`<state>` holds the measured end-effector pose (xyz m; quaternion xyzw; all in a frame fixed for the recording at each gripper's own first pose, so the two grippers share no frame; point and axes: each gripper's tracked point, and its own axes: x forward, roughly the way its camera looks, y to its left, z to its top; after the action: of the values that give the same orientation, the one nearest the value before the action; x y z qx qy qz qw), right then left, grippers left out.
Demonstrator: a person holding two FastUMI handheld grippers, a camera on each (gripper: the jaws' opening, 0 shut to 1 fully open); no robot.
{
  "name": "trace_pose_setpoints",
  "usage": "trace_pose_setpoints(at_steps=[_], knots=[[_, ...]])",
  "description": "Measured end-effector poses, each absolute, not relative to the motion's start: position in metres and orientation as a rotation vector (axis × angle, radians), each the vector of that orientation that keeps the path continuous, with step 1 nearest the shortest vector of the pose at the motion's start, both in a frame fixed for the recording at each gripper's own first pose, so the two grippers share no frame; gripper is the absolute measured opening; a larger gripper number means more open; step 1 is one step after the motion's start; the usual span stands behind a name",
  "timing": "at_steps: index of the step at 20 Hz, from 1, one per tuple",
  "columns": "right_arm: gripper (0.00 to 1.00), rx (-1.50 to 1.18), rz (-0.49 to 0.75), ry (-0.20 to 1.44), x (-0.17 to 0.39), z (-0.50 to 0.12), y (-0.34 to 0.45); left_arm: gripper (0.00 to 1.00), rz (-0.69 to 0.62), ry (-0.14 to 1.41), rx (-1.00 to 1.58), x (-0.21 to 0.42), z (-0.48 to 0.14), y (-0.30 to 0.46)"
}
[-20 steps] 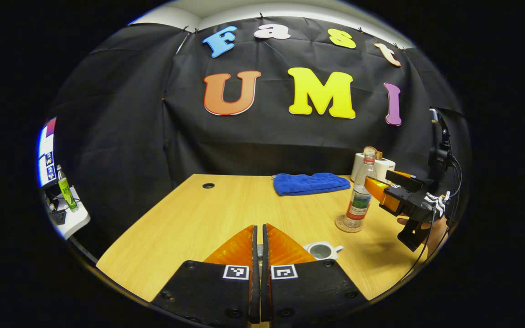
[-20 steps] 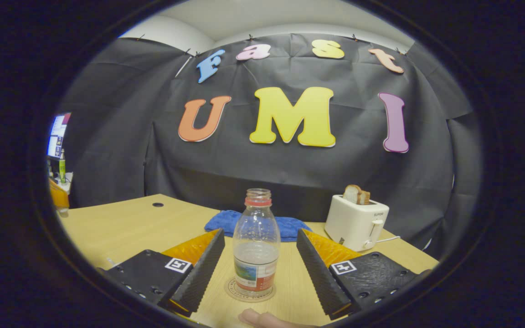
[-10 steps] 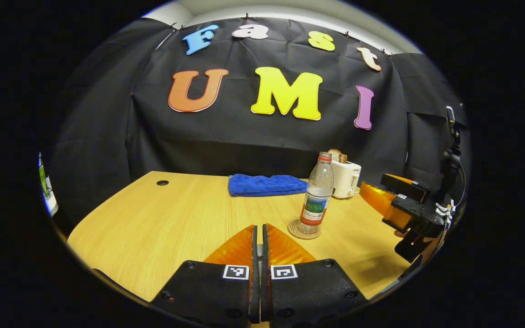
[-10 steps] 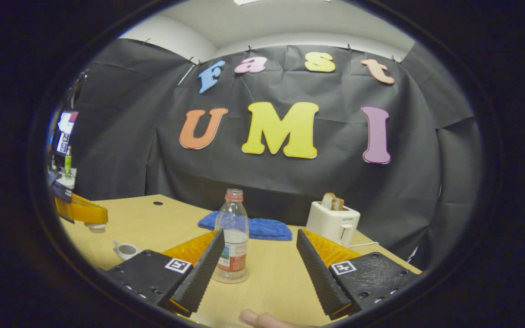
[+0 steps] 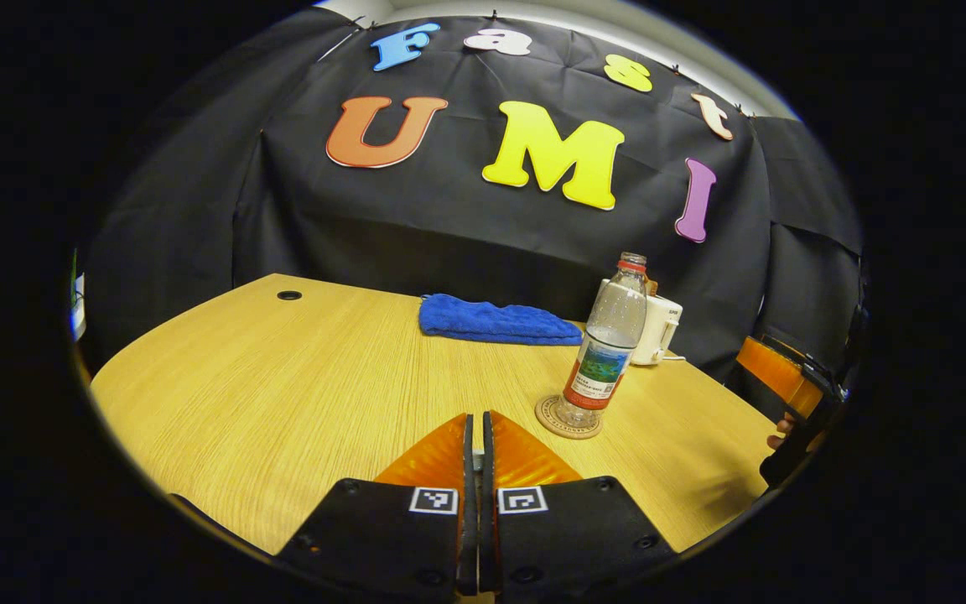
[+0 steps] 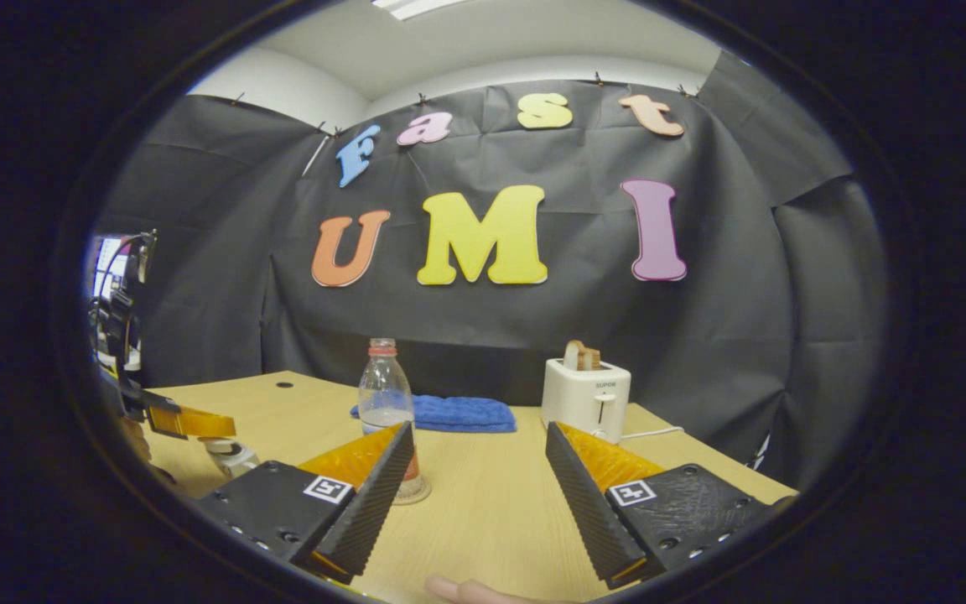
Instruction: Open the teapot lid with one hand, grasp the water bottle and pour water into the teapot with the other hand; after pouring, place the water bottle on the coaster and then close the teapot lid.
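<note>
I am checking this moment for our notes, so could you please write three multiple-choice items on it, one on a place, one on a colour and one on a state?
1. Where does the water bottle stand?
A. On the blue cloth
B. On the round coaster
C. On top of the toaster

2. What colour is the folded cloth at the back of the table?
A. Blue
B. Red
C. White

3. How do the jaws of the right gripper stand?
A. Shut on the bottle
B. Shut on the toaster's lever
C. Open, holding nothing

Answers: 1 B, as the left gripper view shows the bottle's base upright on the coaster. 2 A, as the cloth is blue in both views. 3 C, as the right gripper view shows a wide gap between the jaws, with the bottle off to their left.
</note>
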<state>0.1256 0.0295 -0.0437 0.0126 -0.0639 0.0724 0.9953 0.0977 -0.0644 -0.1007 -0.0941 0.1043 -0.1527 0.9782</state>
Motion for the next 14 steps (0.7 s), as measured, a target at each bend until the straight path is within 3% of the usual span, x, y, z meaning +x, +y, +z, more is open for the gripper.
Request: trace_pose_setpoints(at_steps=[14], knots=[[0.95,0.016,0.186,-0.124,0.128,-0.058,0.030,0.04,-0.223,0.201,-0.086,0.118,-0.105,-0.068]])
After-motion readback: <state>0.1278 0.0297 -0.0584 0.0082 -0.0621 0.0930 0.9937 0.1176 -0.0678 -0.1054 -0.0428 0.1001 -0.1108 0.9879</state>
